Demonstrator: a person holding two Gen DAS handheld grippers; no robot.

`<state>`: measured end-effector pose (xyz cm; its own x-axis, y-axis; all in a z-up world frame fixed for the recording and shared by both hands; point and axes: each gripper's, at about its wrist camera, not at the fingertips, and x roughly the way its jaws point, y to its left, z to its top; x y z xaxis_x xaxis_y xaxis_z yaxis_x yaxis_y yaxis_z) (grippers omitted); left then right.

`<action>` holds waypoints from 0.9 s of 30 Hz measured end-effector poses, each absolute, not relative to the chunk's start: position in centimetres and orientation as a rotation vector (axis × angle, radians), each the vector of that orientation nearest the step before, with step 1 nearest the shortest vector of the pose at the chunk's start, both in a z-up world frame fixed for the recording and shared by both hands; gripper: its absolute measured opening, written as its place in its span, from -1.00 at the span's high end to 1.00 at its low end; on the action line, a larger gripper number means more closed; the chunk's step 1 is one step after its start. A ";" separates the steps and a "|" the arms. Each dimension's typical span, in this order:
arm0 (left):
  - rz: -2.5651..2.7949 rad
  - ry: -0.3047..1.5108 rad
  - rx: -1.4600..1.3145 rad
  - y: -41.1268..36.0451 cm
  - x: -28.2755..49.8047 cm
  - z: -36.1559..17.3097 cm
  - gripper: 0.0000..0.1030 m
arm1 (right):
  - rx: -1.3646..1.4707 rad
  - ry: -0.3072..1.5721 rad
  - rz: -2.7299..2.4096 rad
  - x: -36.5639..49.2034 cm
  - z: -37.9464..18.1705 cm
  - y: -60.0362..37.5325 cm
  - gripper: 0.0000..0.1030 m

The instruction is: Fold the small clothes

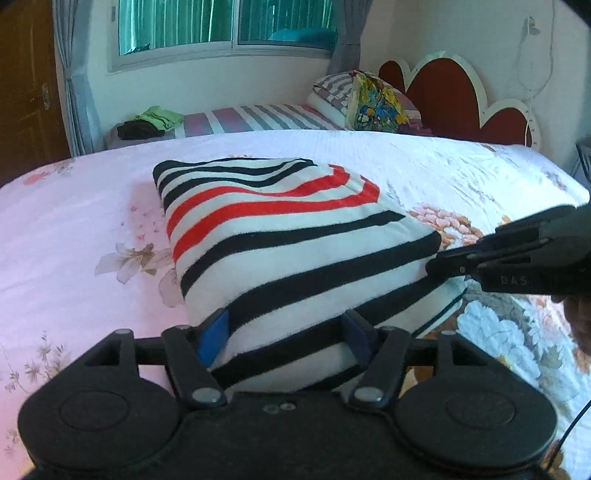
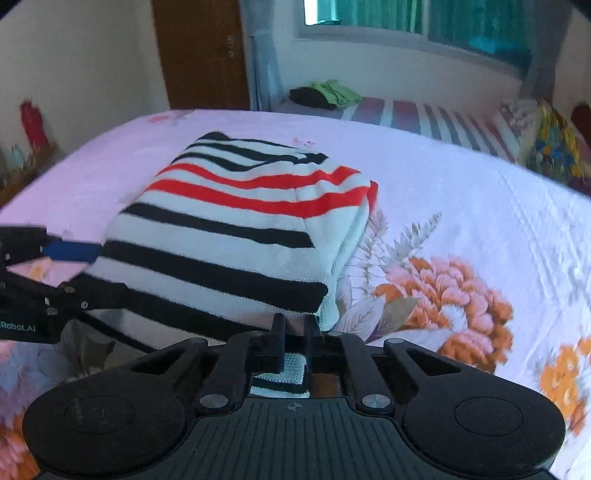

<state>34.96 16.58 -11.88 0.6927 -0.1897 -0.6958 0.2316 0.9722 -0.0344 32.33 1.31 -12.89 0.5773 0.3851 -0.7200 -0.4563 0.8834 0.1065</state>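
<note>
Your two grippers meet at the near edge of a striped garment (image 1: 288, 236), folded into a thick block in the middle of a bed (image 1: 74, 229) under a pink floral sheet. Your left gripper (image 1: 284, 332) stands fairly wide, the near hem lying between its blue pads without being pinched. Your right gripper (image 2: 295, 332) has drawn down narrow on the near right corner, a strip of striped knit caught between its fingers. The cloth looks soft, light and thick, likely to sag and slide open if lifted by one layer, so take all layers at the corners. The quilted sheet gives underneath. Behind, a second bed (image 1: 258, 118) with a striped cover, a curtained window (image 1: 229, 26) and a wooden door (image 2: 199, 51).
</note>
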 end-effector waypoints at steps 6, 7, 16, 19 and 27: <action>-0.188 0.759 0.087 15.9 34.2 -12.4 -0.37 | -0.077 0.820 0.485 31.9 -13.1 0.8 0.81; -0.178 0.758 0.090 15.8 34.1 -12.4 -0.38 | -0.074 0.822 0.483 31.9 -13.0 0.8 0.76; -0.065 0.709 0.155 13.7 30.1 -9.1 -0.90 | 0.072 0.714 0.435 25.7 -9.5 -4.4 -0.69; -0.022 0.666 0.173 12.6 27.3 -7.2 -0.99 | 0.119 0.677 0.437 22.4 -7.7 -6.3 -1.00; 0.029 0.610 0.102 10.3 16.9 -1.8 -0.99 | 0.113 0.599 0.376 11.1 -1.9 -9.4 -1.00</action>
<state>16.88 10.27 -1.78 0.8193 0.0576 -0.5704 0.0028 0.9945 0.1046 11.14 -9.38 -1.87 0.7604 0.3769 -0.5289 -0.3119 0.9262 0.2116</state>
